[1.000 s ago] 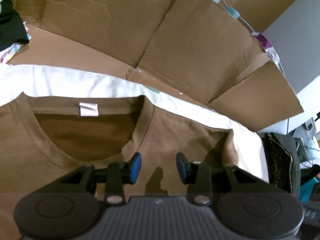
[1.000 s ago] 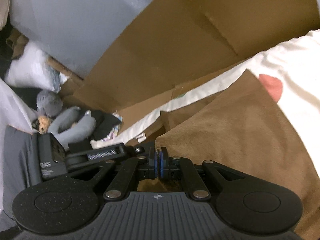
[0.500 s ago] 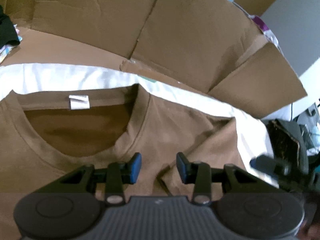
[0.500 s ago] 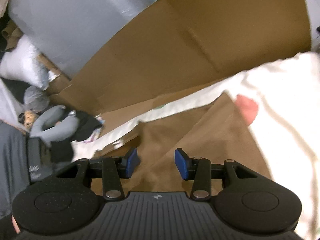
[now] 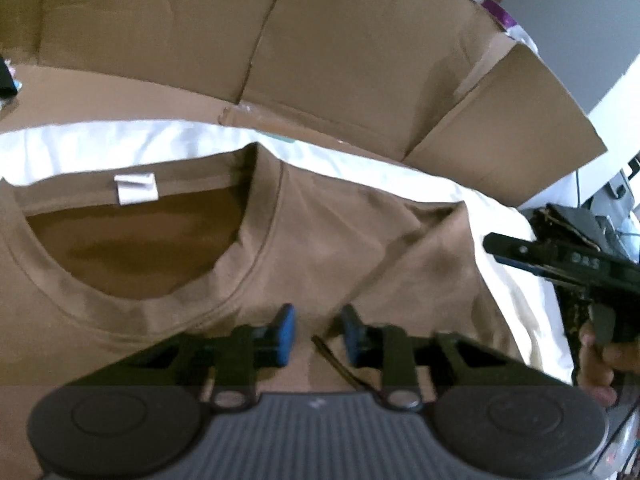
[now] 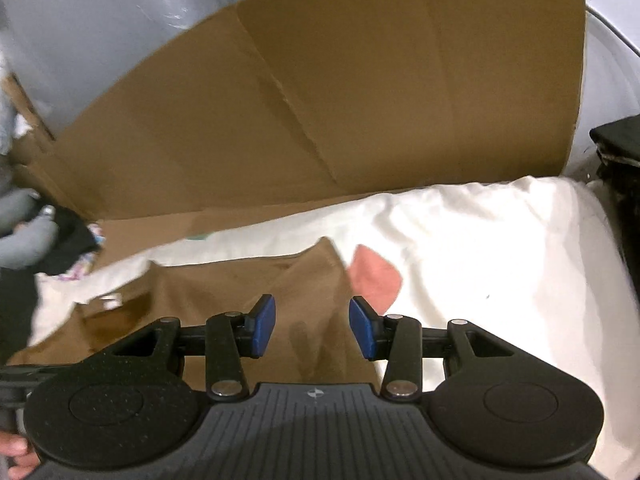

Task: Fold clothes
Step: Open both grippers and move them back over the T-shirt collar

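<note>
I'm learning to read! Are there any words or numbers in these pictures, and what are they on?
White tag inside the collar of the brown T-shirt: no print can be made out, too blurred.
Black tool at the right edge of the left wrist view: pale markings, too blurred to read.
Cardboard and white sheet: no words, only a pink patch.

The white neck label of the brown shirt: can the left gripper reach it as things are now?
Probably yes. The left gripper is open above the brown shirt, and the white label lies uncovered ahead, inside the collar, with nothing between.
</note>
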`<move>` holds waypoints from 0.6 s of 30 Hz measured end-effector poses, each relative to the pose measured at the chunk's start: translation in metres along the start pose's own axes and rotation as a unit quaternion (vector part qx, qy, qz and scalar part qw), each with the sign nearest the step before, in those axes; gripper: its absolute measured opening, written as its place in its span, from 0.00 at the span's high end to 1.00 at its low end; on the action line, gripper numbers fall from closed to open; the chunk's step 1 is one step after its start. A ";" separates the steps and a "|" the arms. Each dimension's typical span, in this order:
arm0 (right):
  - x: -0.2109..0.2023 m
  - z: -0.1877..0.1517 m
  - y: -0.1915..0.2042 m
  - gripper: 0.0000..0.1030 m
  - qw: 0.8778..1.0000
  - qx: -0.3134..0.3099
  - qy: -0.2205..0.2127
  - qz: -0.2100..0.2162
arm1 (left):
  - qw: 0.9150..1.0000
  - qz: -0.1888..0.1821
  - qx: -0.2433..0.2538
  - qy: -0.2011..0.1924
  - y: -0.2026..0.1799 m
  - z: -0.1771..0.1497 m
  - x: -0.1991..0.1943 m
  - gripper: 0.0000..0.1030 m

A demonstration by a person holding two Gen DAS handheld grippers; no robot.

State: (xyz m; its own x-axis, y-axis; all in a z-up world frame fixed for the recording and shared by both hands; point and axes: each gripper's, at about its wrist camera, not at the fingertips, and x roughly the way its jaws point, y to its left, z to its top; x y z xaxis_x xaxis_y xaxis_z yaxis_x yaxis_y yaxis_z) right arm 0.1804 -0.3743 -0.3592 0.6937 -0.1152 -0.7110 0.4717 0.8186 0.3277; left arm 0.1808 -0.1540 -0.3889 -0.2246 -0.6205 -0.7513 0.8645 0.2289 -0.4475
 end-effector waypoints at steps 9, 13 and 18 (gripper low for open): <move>0.029 0.011 -0.008 0.58 1.000 -0.011 0.015 -0.016 | 1.000 -0.018 -0.005 0.006 0.002 -0.004 0.008 0.81; 0.039 0.016 -0.008 0.66 0.999 -0.016 0.021 -0.020 | 1.000 -0.019 -0.011 0.003 0.004 -0.005 0.010 0.96; 0.057 0.023 -0.002 0.73 0.997 -0.050 0.047 -0.030 | 1.000 -0.015 -0.004 -0.006 0.000 -0.006 0.008 0.98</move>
State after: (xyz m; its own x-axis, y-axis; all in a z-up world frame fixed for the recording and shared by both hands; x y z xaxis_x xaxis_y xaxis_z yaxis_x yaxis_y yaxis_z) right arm 0.2317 -0.3949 -0.3861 0.6096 -0.1165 -0.7841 0.4510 0.8644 0.2222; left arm 0.1765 -0.1548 -0.3981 -0.2454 -0.6354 -0.7321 0.8542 0.2154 -0.4732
